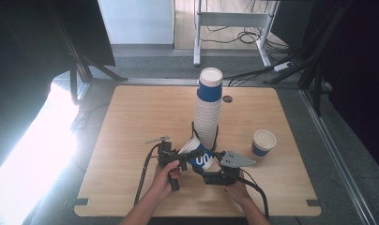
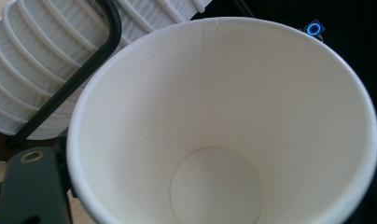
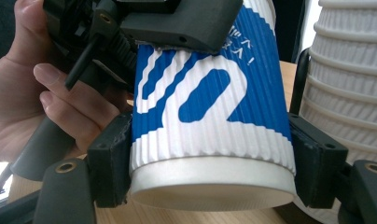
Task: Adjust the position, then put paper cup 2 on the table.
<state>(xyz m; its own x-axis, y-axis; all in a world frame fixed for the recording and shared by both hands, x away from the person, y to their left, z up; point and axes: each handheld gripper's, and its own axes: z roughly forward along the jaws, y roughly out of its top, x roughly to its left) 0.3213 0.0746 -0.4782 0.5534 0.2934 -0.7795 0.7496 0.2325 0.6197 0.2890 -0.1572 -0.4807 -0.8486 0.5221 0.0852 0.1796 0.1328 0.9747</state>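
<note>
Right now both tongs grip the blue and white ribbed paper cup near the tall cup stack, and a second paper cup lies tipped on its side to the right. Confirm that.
One detail is wrong. The second paper cup stands upright, mouth up, as the high view shows. The rest holds: the right tongs clamp the blue and white ribbed paper cup near its base, the left tongs grip its rim, beside the tall cup stack.

Both grippers meet low at centre, fingers closed.

This looks like a lab or test room in an office building. A plain wooden table with a cable hole stands on grey carpet, boxed in by black frame struts, with loose cables and a power strip lying on the floor behind.
</note>
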